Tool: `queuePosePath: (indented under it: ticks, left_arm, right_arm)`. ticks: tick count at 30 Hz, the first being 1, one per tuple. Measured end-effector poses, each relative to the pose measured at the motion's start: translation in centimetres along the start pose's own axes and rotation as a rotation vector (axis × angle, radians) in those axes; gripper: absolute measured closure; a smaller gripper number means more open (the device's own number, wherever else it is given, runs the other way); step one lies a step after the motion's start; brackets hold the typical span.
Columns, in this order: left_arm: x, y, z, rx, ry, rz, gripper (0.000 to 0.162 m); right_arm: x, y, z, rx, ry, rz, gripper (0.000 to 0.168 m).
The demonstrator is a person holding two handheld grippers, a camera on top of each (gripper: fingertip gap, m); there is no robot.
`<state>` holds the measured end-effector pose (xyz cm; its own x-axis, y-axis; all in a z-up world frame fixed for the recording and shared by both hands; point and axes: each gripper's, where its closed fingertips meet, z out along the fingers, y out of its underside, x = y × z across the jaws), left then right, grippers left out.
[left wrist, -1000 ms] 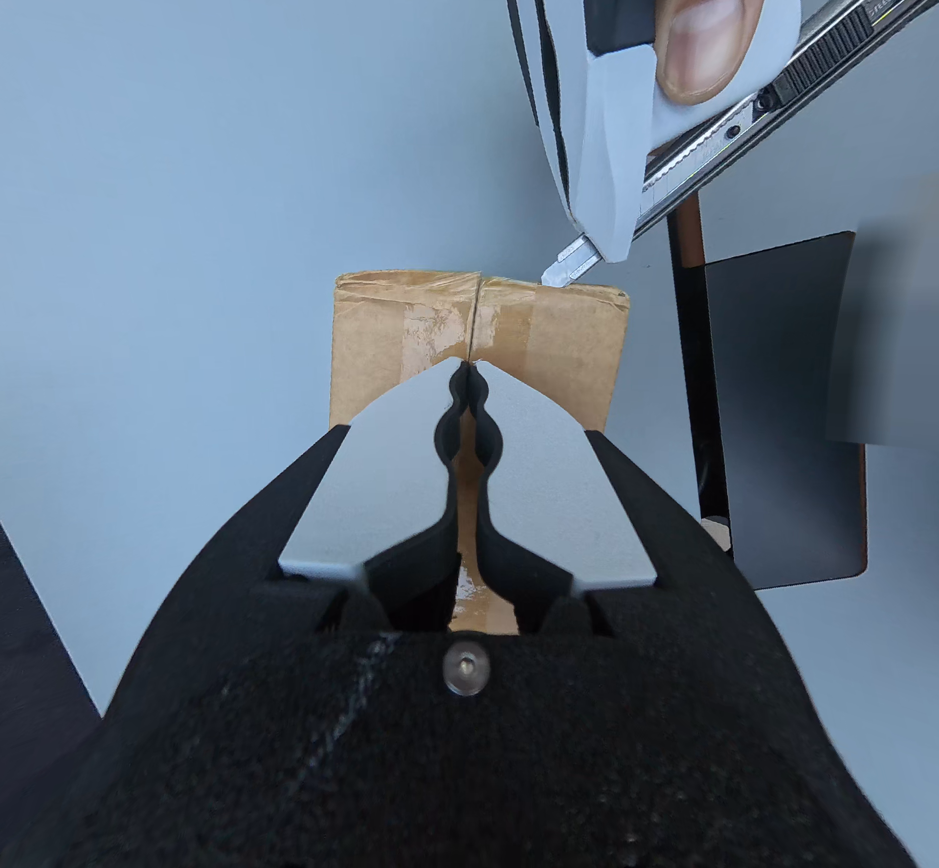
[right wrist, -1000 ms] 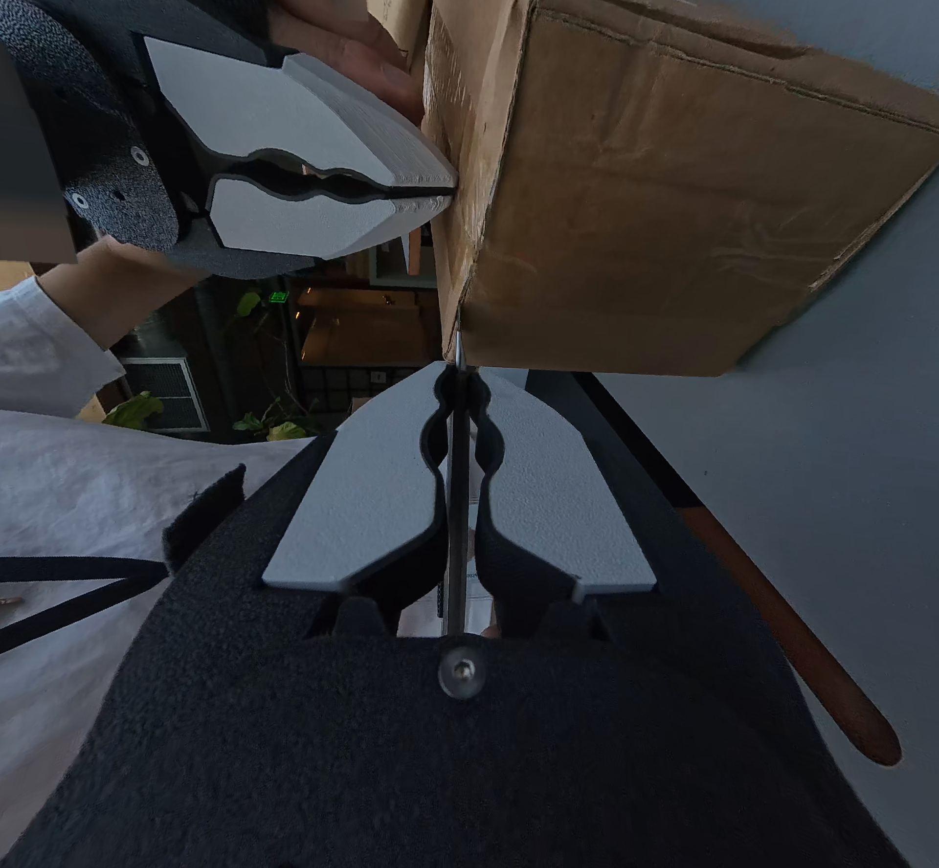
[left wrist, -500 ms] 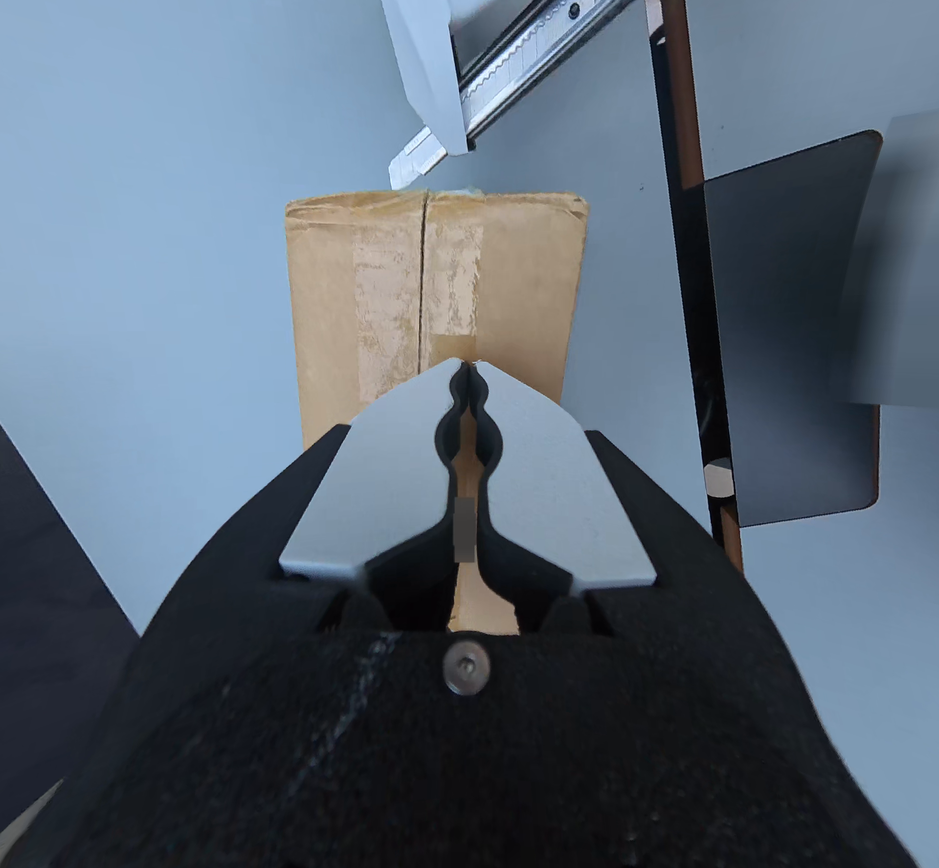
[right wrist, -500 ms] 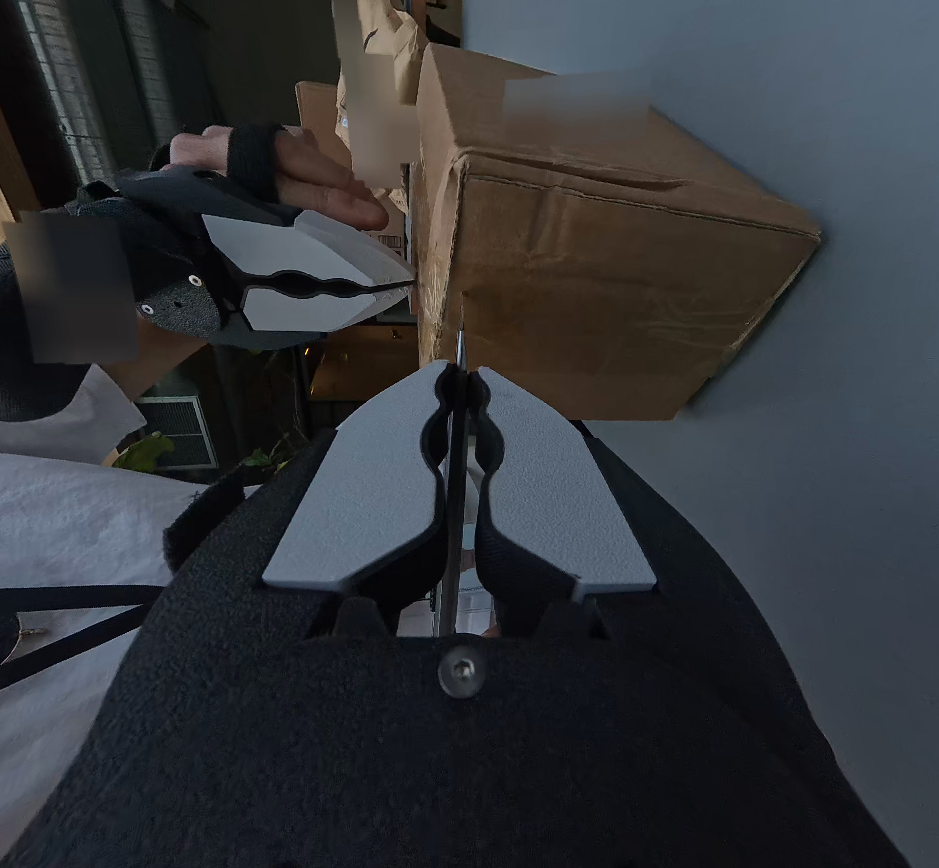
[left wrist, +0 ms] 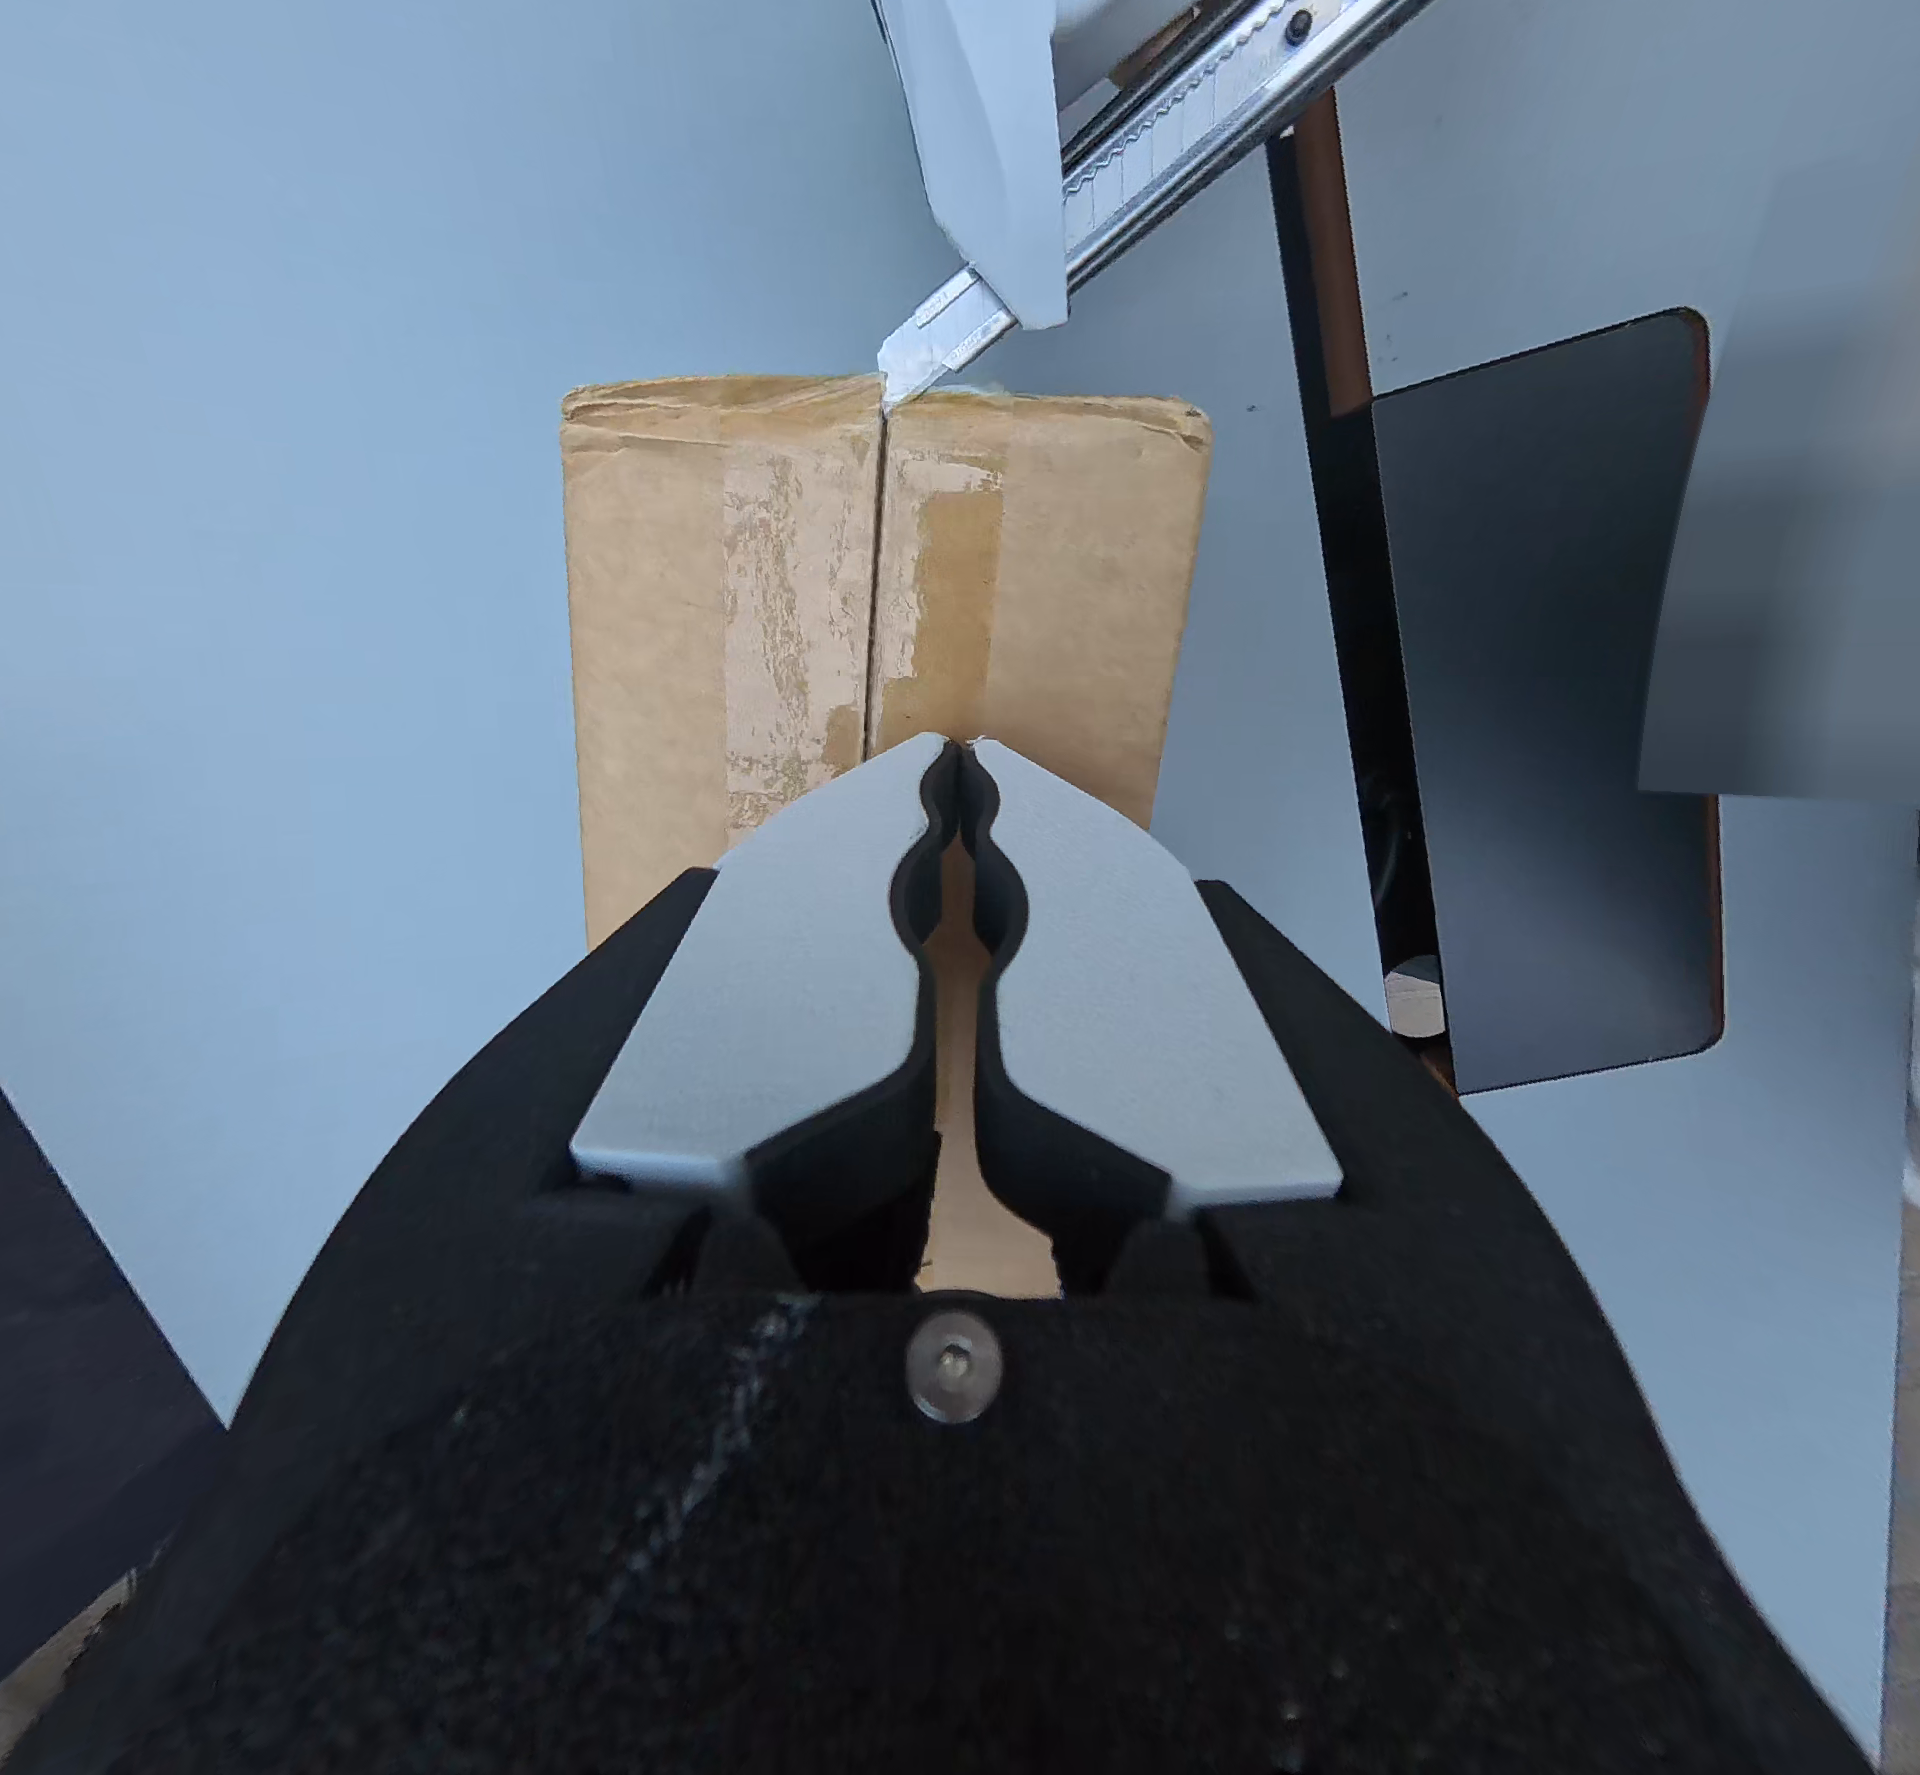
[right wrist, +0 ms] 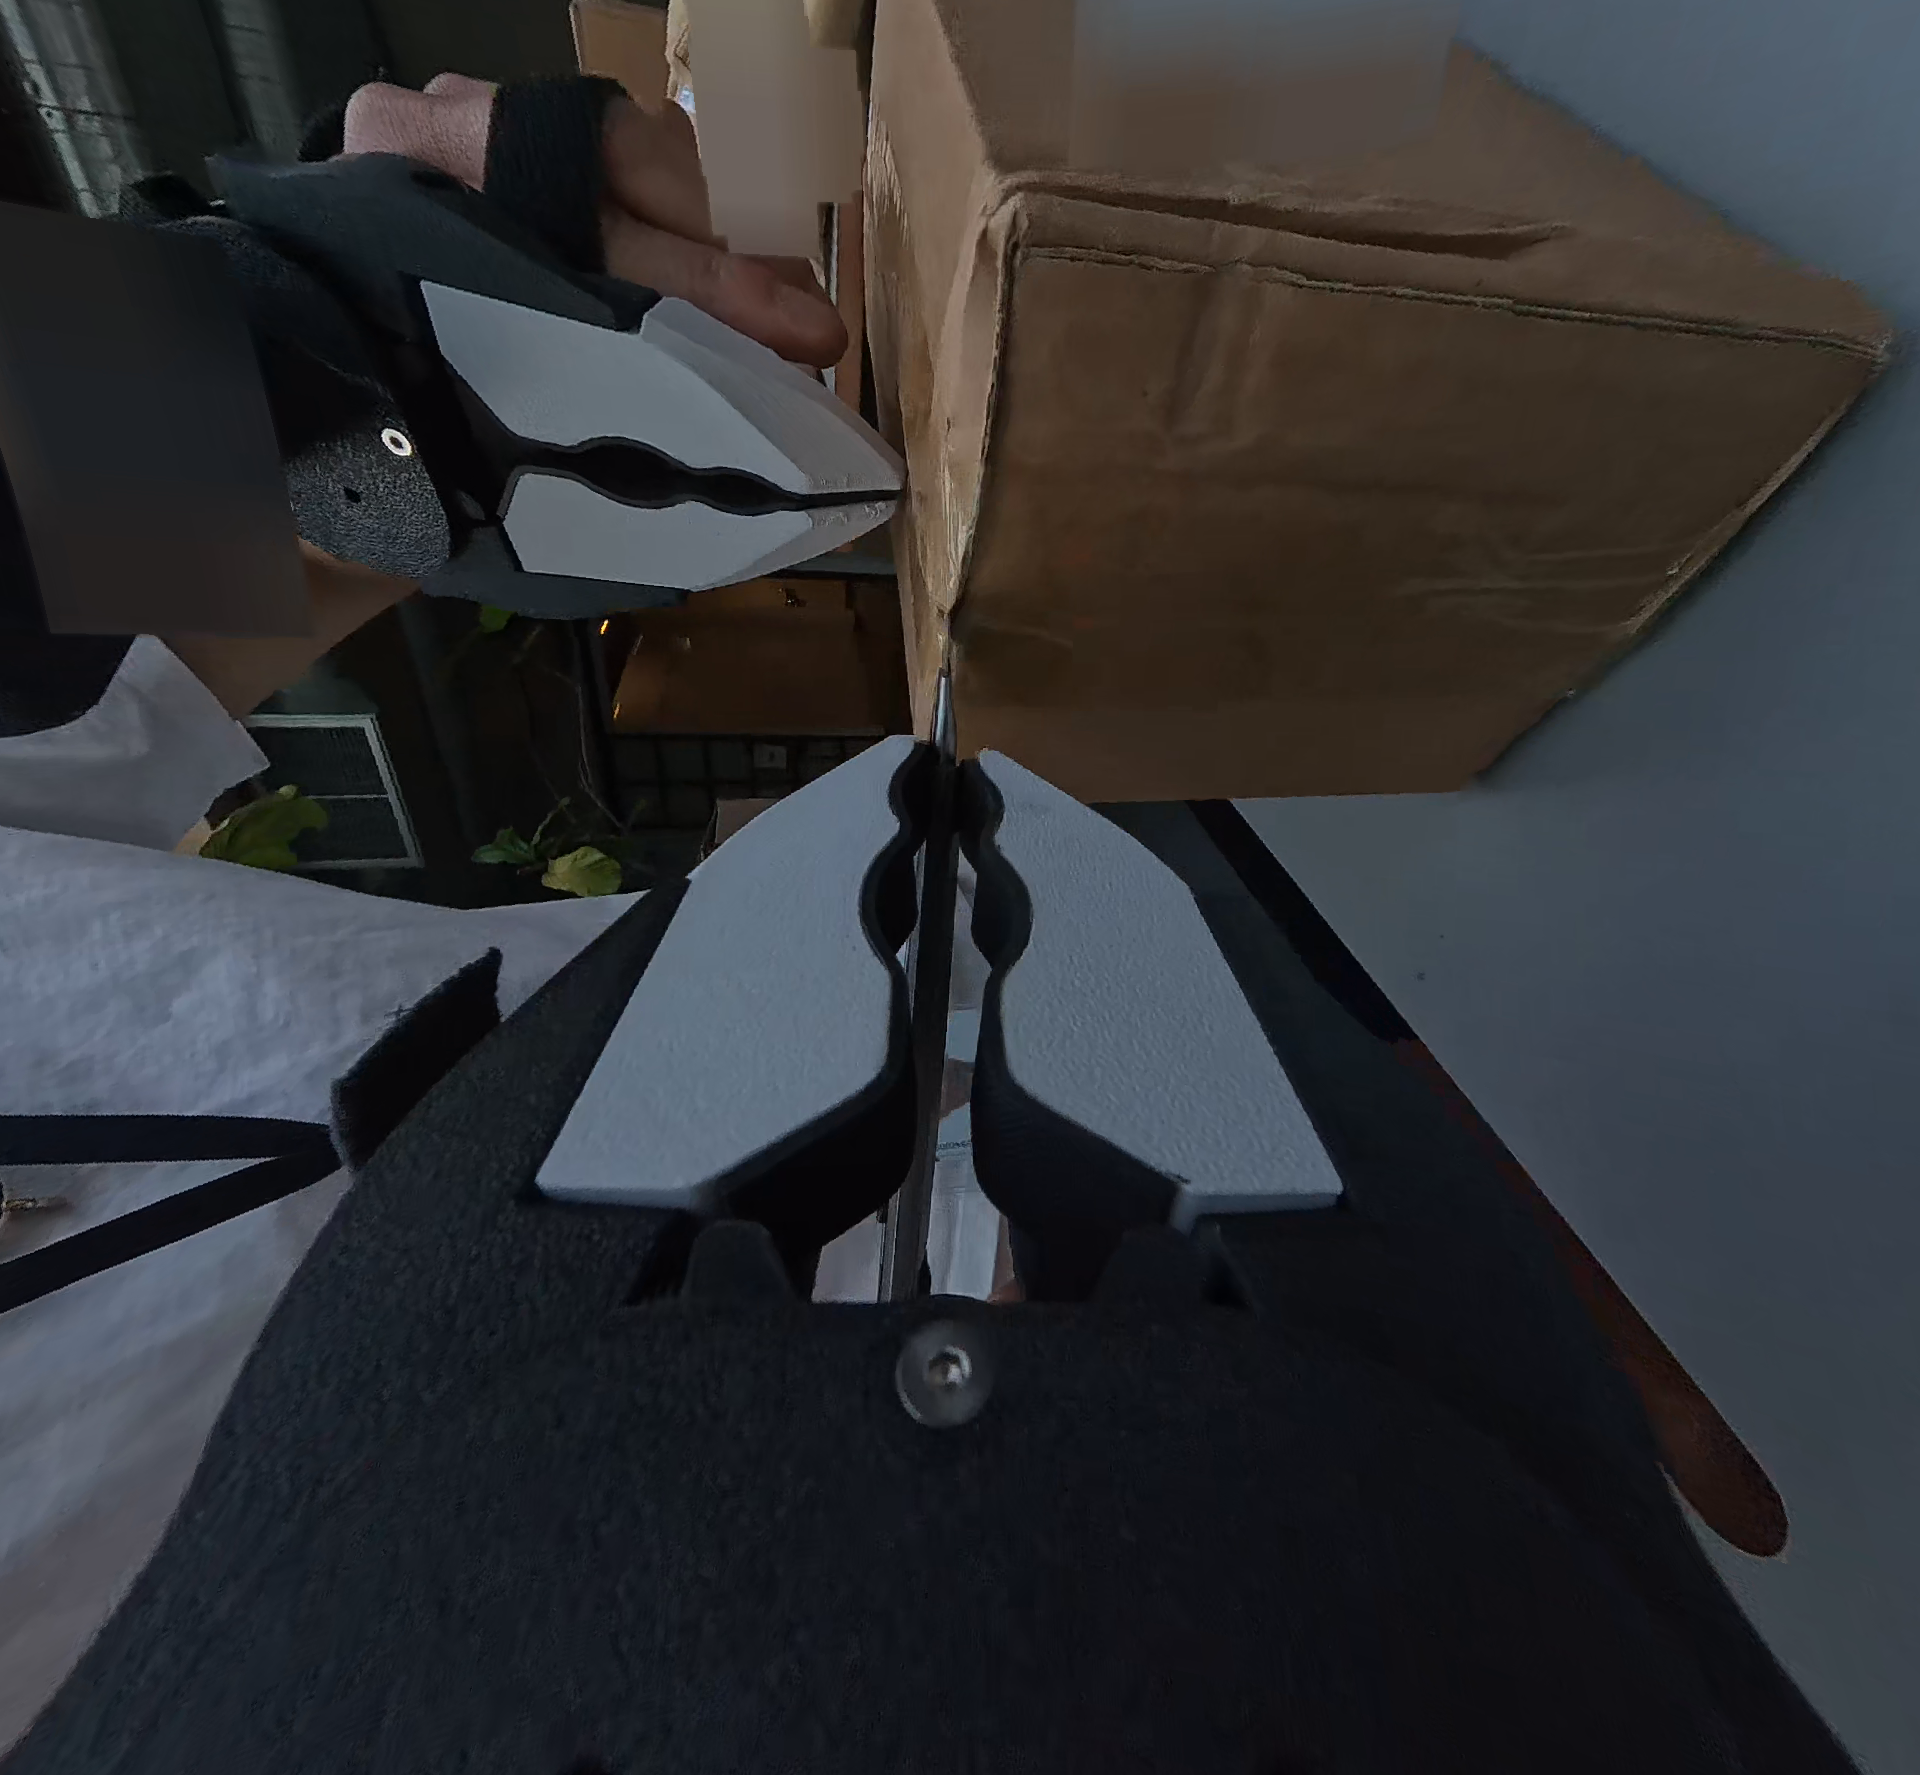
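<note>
Your right gripper [right wrist: 940, 754] is pinching a snap-off utility knife [left wrist: 1226, 99] between its two pale fingers [right wrist: 769, 977], the metal body running straight down the gap between them and the blade tip [right wrist: 943, 702] poking out past their ends. That tip sits at the far top edge of the cardboard box [left wrist: 883, 603], right where the centre seam [left wrist: 876, 572] between the two flaps ends; in the left wrist view the slanted blade [left wrist: 940, 335] meets the seam's end. The box is plain brown, creased at its corners, and stands on the pale blue-grey tabletop [left wrist: 364, 271]. Along the seam runs a strip of clear tape [left wrist: 790, 603], scuffed and peeling in patches, with torn paper showing beneath. Your left gripper [left wrist: 956, 751] has its jaws pressed together with nothing between them, and it is aimed down the seam line with its tips over the near part of the box top. In the right wrist view those tips [right wrist: 883, 499] look to be against the box top, though you cannot be sure of contact. Your hand [right wrist: 623, 198] behind the left gripper wears a black strap across the fingers. At the tabletop's right edge stand a dark panel [left wrist: 1538, 769] and a brown wooden strip [left wrist: 1330, 271].
</note>
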<state>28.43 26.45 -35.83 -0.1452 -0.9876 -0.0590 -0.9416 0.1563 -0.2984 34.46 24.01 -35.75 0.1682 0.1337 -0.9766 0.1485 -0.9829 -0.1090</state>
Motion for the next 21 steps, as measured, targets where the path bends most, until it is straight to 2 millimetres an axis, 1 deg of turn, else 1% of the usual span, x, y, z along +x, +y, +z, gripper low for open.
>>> queuePosePath:
  ticks: [2,6,9,13,21]
  left_arm:
    - [0.2,0.0,0.0,0.006,0.004,-0.003,0.162]
    - [-0.6,-0.1,0.1,0.038,-0.053,-0.016,0.162]
    - [-0.7,-0.1,0.1,0.039,-0.039,-0.03,0.162]
    - [-1.3,-0.1,0.0,0.025,-0.075,-0.011,0.162]
    - [-1.4,0.0,0.0,0.025,-0.071,-0.025,0.162]
  right_arm:
    - [-0.1,0.5,0.2,-0.013,-0.017,0.02,0.164]
    - [0.2,1.6,0.1,-0.058,0.04,-0.009,0.164]
    - [0.1,1.1,-0.1,-0.018,0.063,-0.025,0.164]
    - [0.1,0.4,-0.2,0.027,0.051,-0.011,0.163]
    - [0.1,0.0,-0.3,0.058,0.035,0.009,0.163]
